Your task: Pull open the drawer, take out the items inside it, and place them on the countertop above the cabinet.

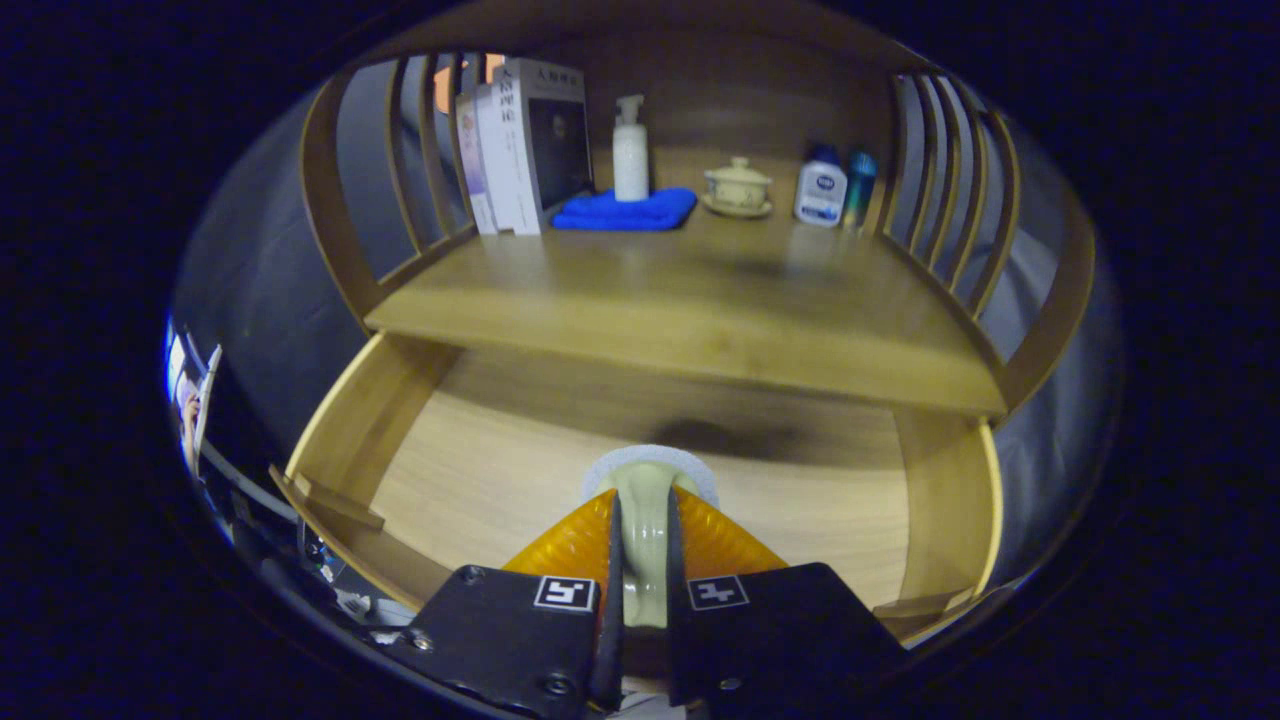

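— Item [647,490] in the grip is pale and cream-coloured with a white round rim at its far end; what it is exactly I cannot tell.

— Where does it sit?

— Between the two fingers [575,545], above the open drawer [470,470]. The gripper [645,530] has its jaws pressed on the item from both sides.

— And the drawer?

— Pulled out, its wooden floor bare around the item, with a dark shadow just beyond it at twelve o'clock. Side walls run at nine and three o'clock.

— What lies further out?

— Countertop [700,300] sits above and beyond the drawer, at twelve o'clock from the fingers, with slatted wooden sides at left and right. Along its back stand books [520,140] at eleven o'clock, then a blue cloth [625,210] with a white pump bottle [630,150] standing on or just behind it, I cannot tell which.

— Anything right of that?

— A small lidded cup [738,187] on a saucer near twelve o'clock, and at one o'clock a white bottle [821,187] with a dark cap, a slim can [859,187] just beside it.
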`<state>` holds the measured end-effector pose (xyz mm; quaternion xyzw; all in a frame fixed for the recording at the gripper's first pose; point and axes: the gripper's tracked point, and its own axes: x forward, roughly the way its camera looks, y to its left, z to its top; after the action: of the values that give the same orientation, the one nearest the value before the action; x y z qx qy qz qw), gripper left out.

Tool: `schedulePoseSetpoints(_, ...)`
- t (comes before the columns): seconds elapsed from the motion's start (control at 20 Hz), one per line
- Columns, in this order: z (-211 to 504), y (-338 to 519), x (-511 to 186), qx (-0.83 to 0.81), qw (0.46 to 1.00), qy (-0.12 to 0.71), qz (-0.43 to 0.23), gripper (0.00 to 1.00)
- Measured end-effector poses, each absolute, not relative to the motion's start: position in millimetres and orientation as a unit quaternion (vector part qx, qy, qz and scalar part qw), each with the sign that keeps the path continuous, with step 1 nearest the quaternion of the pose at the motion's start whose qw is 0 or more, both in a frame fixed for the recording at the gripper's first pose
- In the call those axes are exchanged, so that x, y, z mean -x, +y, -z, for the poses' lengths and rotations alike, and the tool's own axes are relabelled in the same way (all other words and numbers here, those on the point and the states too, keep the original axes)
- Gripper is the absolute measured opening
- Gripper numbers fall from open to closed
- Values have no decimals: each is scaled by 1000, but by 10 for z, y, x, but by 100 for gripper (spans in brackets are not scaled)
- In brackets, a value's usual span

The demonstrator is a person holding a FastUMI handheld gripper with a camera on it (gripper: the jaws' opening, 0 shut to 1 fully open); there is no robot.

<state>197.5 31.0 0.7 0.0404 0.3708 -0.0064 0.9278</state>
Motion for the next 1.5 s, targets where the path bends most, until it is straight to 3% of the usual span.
schedulePoseSetpoints(0.55,-987,142,-2688,-71,959,273,37,20)
schedulePoseSetpoints(1.0,-736,50,-3366,-84,954,278,69,20)
schedulePoseSetpoints(1.5,-557,70,-3515,-57,961,263,67,22)
